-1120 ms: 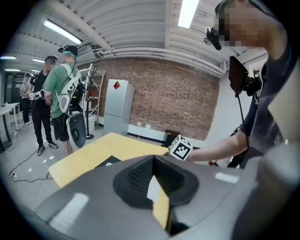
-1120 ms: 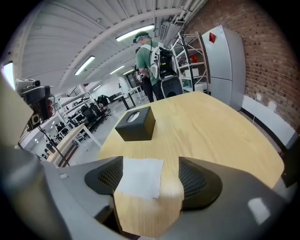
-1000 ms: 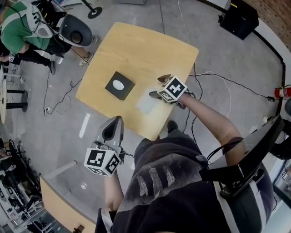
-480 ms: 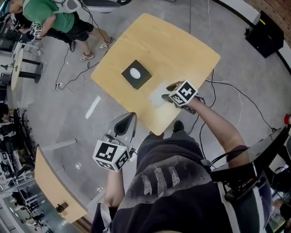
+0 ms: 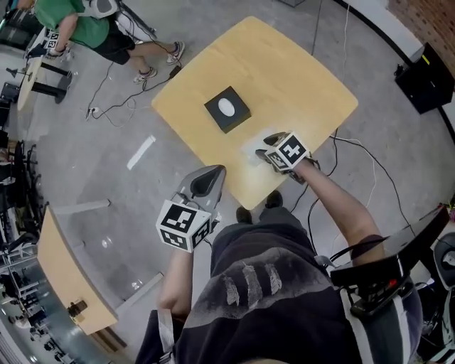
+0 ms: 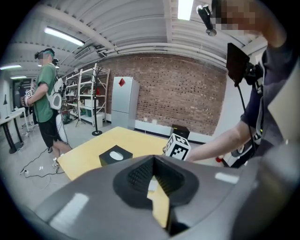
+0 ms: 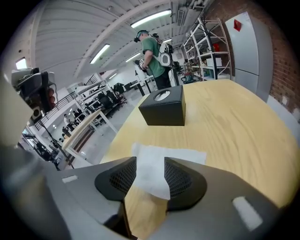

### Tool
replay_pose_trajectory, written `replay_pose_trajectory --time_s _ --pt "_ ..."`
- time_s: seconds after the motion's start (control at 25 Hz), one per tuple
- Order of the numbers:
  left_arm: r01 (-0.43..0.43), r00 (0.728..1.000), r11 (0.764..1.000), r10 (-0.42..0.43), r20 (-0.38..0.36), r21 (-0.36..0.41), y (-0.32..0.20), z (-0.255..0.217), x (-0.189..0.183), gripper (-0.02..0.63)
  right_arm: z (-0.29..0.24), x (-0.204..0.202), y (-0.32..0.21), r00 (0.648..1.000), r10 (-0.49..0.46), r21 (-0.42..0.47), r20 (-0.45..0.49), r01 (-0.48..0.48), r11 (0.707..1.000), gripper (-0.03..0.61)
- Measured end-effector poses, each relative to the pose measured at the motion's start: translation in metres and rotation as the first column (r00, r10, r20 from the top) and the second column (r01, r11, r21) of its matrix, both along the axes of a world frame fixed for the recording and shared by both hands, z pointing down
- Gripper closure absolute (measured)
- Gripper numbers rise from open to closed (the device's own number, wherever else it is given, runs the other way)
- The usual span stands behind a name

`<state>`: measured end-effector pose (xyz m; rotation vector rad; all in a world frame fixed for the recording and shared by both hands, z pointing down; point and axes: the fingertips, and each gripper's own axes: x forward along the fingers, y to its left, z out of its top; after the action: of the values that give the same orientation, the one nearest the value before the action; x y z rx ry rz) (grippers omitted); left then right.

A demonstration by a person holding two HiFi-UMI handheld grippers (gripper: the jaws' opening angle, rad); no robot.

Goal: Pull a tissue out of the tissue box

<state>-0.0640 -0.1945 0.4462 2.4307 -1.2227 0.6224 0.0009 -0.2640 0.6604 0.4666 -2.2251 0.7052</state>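
Since a second ago the right gripper (image 7: 150,164) has dipped toward the sheet and its jaws have come in from wide apart to roughly half open; they are closing now. Around the yellow table (image 5: 284,71), a person in a green top (image 5: 78,21) stands off by the far corner, with cables (image 5: 114,99) trailing over the grey floor, a black case (image 5: 426,67) on the opposite side, and a second table (image 5: 67,277) nearby. The black tissue box (image 5: 227,109) sits upright near the table's middle, white paper showing in its top opening, well apart from both grippers. A pulled-out tissue (image 7: 183,154) lies flat near the table's near edge, one corner reaching between the right jaws, whose pads do not yet pinch it. The left gripper (image 6: 153,160) hangs just off the table's edge over the floor, its jaw tips drawn together on nothing.
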Motion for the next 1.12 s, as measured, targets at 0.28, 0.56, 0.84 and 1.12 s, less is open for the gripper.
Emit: replay_pose_trajectory --time_s 0.28,0.56,0.84,1.12 --pt "-0.014 1.000 1.000 0.014 -0.019 0.006 0.016 0.005 -0.017 0.612 0.016 -0.015 0.009 0.981 -0.062 0.126 -0.182 0.086 0.988 0.476" --pt "0.018 0.999 1.000 -0.019 -0.033 -0.025 0.042 0.016 -0.052 0.612 0.023 -0.034 0.010 0.955 -0.064 0.155 -0.290 0.113 0.981 0.497" --pt "0.029 0.997 0.999 -0.032 -0.069 -0.039 0.056 0.026 -0.074 0.612 0.023 -0.037 0.021 0.965 0.034 0.087 -0.260 -0.011 0.996 0.497" --pt "-0.135 0.990 0.990 0.134 -0.036 -0.028 0.034 0.067 -0.033 0.612 0.026 -0.042 0.031 0.963 0.050 0.096 -0.266 -0.025 0.995 0.501"
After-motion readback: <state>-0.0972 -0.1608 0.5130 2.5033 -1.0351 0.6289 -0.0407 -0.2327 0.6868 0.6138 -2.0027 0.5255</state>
